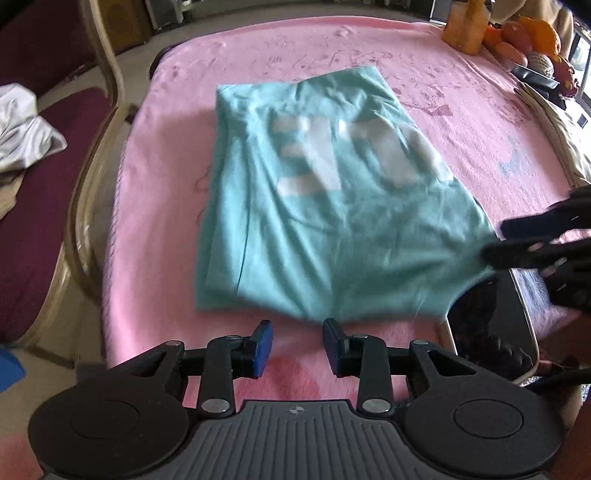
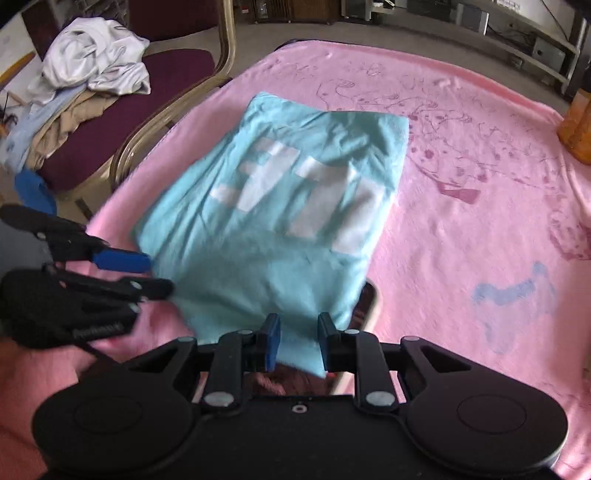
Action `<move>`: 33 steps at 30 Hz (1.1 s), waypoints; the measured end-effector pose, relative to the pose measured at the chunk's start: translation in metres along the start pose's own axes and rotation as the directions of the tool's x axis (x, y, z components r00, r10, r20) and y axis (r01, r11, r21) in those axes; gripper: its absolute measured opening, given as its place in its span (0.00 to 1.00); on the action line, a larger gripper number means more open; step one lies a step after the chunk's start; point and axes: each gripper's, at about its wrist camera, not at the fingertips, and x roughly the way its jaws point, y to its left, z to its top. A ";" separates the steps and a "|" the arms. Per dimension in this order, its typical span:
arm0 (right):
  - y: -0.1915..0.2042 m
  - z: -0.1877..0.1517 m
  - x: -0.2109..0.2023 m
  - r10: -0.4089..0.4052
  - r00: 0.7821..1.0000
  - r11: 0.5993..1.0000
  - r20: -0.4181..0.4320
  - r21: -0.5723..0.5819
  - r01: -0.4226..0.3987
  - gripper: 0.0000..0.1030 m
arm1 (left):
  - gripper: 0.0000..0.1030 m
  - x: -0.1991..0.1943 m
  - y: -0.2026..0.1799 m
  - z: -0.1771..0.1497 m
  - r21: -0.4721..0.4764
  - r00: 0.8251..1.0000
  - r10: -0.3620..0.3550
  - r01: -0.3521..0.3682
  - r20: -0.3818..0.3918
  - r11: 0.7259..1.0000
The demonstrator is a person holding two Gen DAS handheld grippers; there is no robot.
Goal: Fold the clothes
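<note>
A teal T-shirt [image 1: 332, 206] with blocky white print lies folded into a rectangle on the pink blanket [image 1: 166, 184]. My left gripper [image 1: 298, 343] stands open over bare blanket just short of the shirt's near edge, nothing between its blue pads. In the right wrist view the left gripper [image 2: 147, 275] sits at the shirt's [image 2: 280, 206] near left side. My right gripper [image 2: 300, 341] is at the near right corner, and that corner lies in the gap between its fingers; the pads stand apart and do not pinch it. The right gripper [image 1: 498, 240] appears blurred at the left view's right edge.
A dark glossy slab with a silver rim [image 1: 491, 332] lies partly under the shirt's near right corner. A maroon chair [image 2: 122, 110] with a heap of white and beige clothes [image 2: 92, 59] stands left of the table. An orange bottle [image 1: 465, 29] and fruit [image 1: 532, 37] sit at the far right.
</note>
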 end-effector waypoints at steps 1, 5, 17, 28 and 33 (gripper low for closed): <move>-0.005 -0.002 -0.007 -0.011 1.000 1.000 0.000 0.009 0.011 0.25 | 0.31 -0.006 0.003 -0.002 -0.008 1.000 -0.012 0.012 0.013 1.000; -0.035 0.002 -0.032 -0.002 0.998 0.997 0.062 0.074 -0.003 0.34 | 0.32 -0.033 0.017 0.005 -0.044 0.990 -0.050 0.056 0.131 0.997; -0.098 0.059 0.031 0.323 0.914 0.885 0.245 0.263 -0.384 0.08 | 0.06 0.045 0.019 0.098 -0.106 0.989 -0.109 0.119 0.100 0.987; -0.142 0.034 0.105 0.459 0.857 0.654 0.235 0.564 -0.505 0.00 | 0.13 0.056 0.039 0.087 -0.202 0.986 -0.147 0.161 0.081 0.966; -0.140 0.044 0.075 0.238 0.944 0.801 0.228 0.504 -0.324 0.09 | 0.09 0.029 0.043 0.086 -0.167 0.980 -0.090 0.120 0.178 0.979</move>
